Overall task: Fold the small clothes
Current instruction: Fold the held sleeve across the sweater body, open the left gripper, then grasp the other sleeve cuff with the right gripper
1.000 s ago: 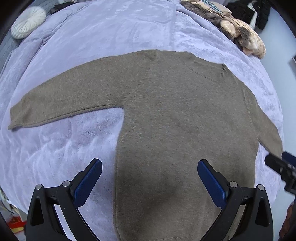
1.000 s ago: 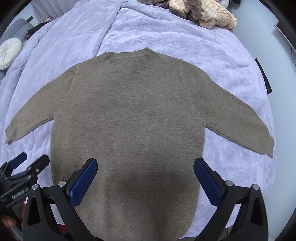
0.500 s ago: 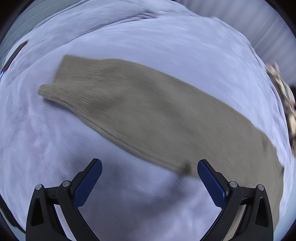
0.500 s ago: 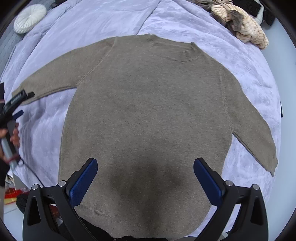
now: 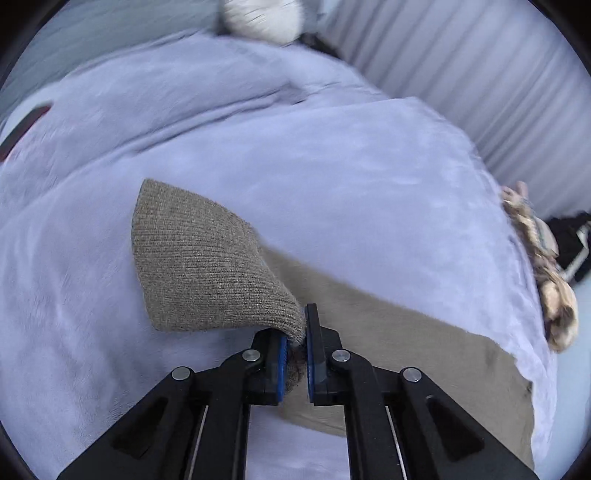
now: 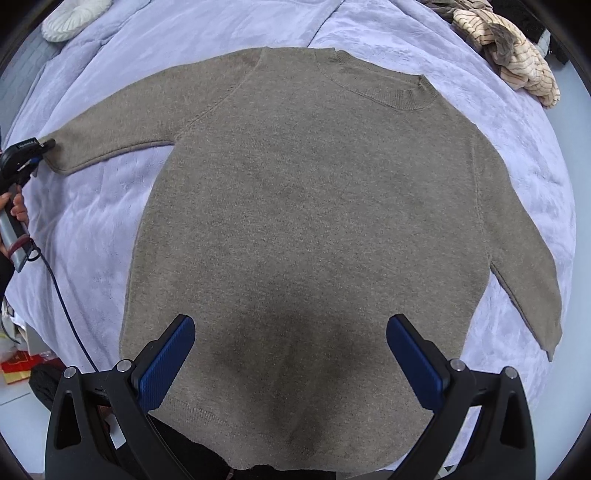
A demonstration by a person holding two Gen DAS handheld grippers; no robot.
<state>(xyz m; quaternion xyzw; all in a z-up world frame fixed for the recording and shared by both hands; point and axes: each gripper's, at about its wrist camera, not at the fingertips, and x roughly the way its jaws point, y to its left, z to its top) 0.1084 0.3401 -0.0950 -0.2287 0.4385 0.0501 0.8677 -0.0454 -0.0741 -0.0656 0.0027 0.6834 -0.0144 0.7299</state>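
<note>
Two blue pads of the left gripper (image 5: 295, 343) have just closed on the sweater's sleeve cuff (image 5: 207, 266) at lower centre, a thin edge bite that could slip out if tugged. Below the right gripper (image 6: 290, 363), jaws spread and empty, the brown sweater (image 6: 314, 206) lies flat across the lilac blanket (image 6: 110, 229); dragging the sleeve at middle left could skew its body.

A bed (image 6: 424, 55) fills most of both views, covered by a plush lavender blanket (image 5: 332, 166) with soft creases. A round white cushion (image 6: 74, 18) lies near its far corner. A heap of cream and brown striped clothes (image 6: 517, 62) sits at the opposite far edge. Pale pleated curtains (image 5: 480, 74) hang behind. A strip of light floor (image 6: 22, 424) shows beside the bed.
</note>
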